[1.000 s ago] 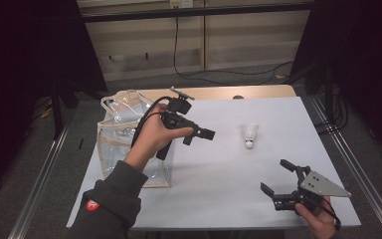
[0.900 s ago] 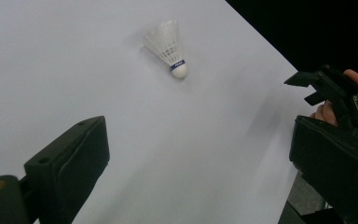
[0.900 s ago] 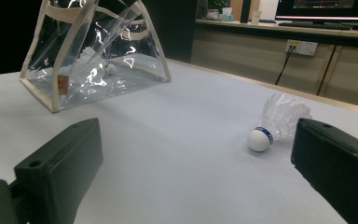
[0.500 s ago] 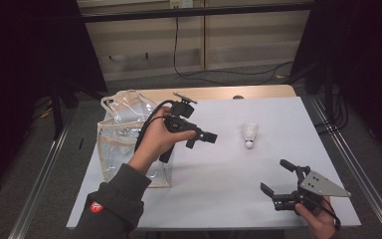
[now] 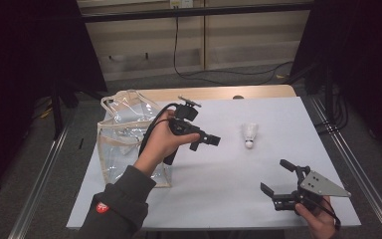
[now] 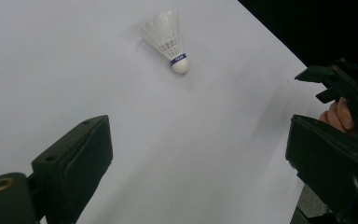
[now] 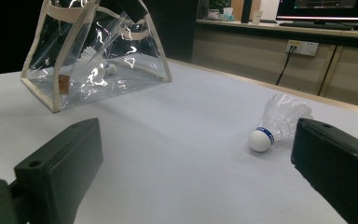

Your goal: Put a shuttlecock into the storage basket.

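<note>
High view: left gripper point(image 5: 210, 141) hovers above the white surface point(image 5: 219, 174), jaws apart and empty, pointing toward the shuttlecock point(image 5: 249, 135) lying well ahead. Right gripper point(image 5: 277, 182) rests near the front edge, jaws apart. Clear bag point(image 5: 122, 134) stands at left.

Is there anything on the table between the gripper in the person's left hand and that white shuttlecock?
No. The left gripper points toward the shuttlecock, and the white table between them is bare. The left gripper view shows it best: open jaws, blank surface, then the shuttlecock.
</note>
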`<state>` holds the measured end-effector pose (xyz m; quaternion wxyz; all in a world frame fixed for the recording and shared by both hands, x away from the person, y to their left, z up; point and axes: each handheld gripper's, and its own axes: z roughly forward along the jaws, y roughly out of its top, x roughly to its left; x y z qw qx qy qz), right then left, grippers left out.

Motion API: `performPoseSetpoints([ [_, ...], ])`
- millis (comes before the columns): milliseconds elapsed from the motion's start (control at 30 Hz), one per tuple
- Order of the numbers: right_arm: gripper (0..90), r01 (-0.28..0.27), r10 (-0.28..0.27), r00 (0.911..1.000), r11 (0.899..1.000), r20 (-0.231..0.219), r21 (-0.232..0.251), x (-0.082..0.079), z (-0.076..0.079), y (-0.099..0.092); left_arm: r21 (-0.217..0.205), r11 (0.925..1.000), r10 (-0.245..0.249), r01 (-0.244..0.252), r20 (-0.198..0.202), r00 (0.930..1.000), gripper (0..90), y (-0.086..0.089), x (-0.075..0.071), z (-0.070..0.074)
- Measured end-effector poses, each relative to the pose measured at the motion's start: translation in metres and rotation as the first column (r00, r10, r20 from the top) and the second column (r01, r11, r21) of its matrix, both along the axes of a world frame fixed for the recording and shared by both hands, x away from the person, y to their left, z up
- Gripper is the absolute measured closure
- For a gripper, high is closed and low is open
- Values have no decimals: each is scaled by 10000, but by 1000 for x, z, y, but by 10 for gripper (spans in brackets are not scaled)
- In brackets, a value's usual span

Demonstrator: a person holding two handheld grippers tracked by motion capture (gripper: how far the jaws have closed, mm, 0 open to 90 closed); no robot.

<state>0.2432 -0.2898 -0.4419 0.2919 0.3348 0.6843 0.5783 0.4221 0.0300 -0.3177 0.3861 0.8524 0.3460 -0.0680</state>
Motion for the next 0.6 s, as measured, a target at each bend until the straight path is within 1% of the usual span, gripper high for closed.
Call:
performPoseSetpoints([
  [33, 20, 4, -4, 10000, 10000, -18, 7, 0, 0, 0, 28, 10000, -55, 55, 12, 10000, 76, 0, 0, -1],
  [133, 20, -13, 13, 10000, 10000, -29, -10, 0, 0, 0, 2, 10000, 60, -60, -10, 10000, 77, -1, 0, -3],
  [167, 20, -11, 11, 10000, 10000, -10, -14, 0, 0, 0, 64, 10000, -32, 32, 9, 10000, 77, -1, 0, -3],
  [233, 20, 1, -1, 10000, 10000, -18, -24, 0, 0, 0, 42, 10000, -6, 6, 10, 10000, 77, -2, 0, -5],
  [300, 20, 13, -13, 10000, 10000, -11, -9, 0, 0, 0, 118, 9999, -22, 21, 57, 10000, 77, -3, 0, -7],
  [333, 20, 17, -17, 10000, 10000, -4, -11, 0, 0, 0, 36, 10000, -15, 15, 32, 10000, 77, -4, -1, -7],
  [467, 20, 9, -9, 10000, 10000, 3, -15, 0, 0, 0, 52, 10000, -75, 75, -12, 10000, 77, -7, -2, -10],
  [533, 20, 4, -4, 10000, 10000, 5, -15, 0, 0, 0, -52, 10000, -27, 26, -65, 10000, 78, -9, -3, -12],
  [600, 20, 16, -16, 10000, 10000, -4, -8, 0, 0, -1, -3, 10000, -91, 91, -61, 9999, 79, -10, -2, -14],
])
